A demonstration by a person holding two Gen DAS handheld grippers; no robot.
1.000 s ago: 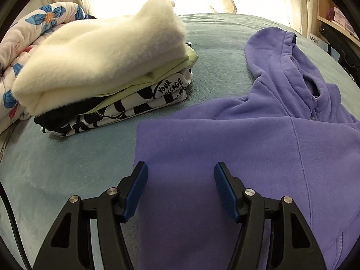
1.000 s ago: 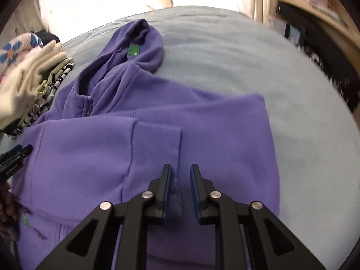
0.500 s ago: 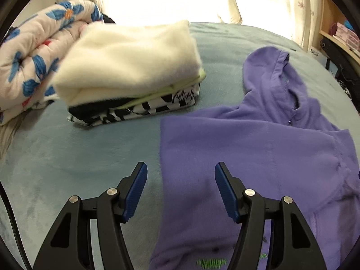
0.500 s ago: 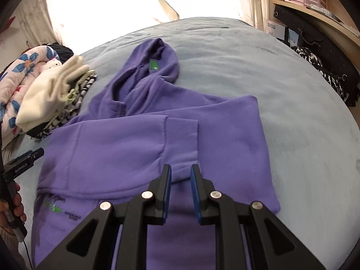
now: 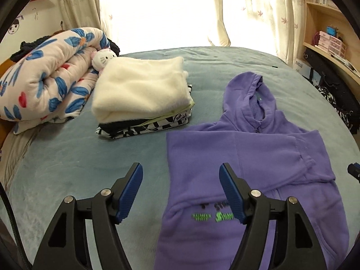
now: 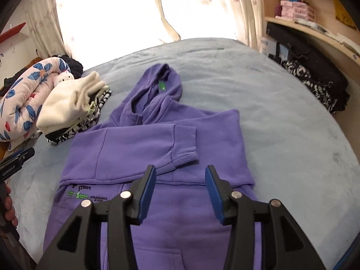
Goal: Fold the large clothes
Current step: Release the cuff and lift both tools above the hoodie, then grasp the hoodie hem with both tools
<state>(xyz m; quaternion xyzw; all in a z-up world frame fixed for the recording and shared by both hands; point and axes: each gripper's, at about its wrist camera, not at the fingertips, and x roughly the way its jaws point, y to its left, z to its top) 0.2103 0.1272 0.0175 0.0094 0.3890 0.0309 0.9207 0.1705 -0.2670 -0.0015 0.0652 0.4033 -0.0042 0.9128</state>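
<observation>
A purple hoodie (image 6: 139, 148) lies flat on the blue-grey bed (image 6: 281, 135), hood toward the window, both sleeves folded across the chest. Its ribbed cuff (image 6: 185, 144) lies on top. The hoodie also shows in the left wrist view (image 5: 247, 155), with green print near its lower front. My right gripper (image 6: 180, 186) is open and empty, above the hoodie's middle. My left gripper (image 5: 181, 191) is open and empty, above the hoodie's left edge. The left gripper's tip shows in the right wrist view (image 6: 18, 159).
A stack of folded clothes (image 5: 139, 94) topped by a cream fleece sits left of the hoodie. A floral quilt (image 5: 45, 78) with a small plush toy (image 5: 103, 58) lies at the far left. Shelves (image 6: 315, 22) and dark items (image 6: 315, 81) line the right side.
My right gripper has opened and let go of the sleeve cuff, which now lies on the chest. Both grippers have pulled back and up from the hoodie.
</observation>
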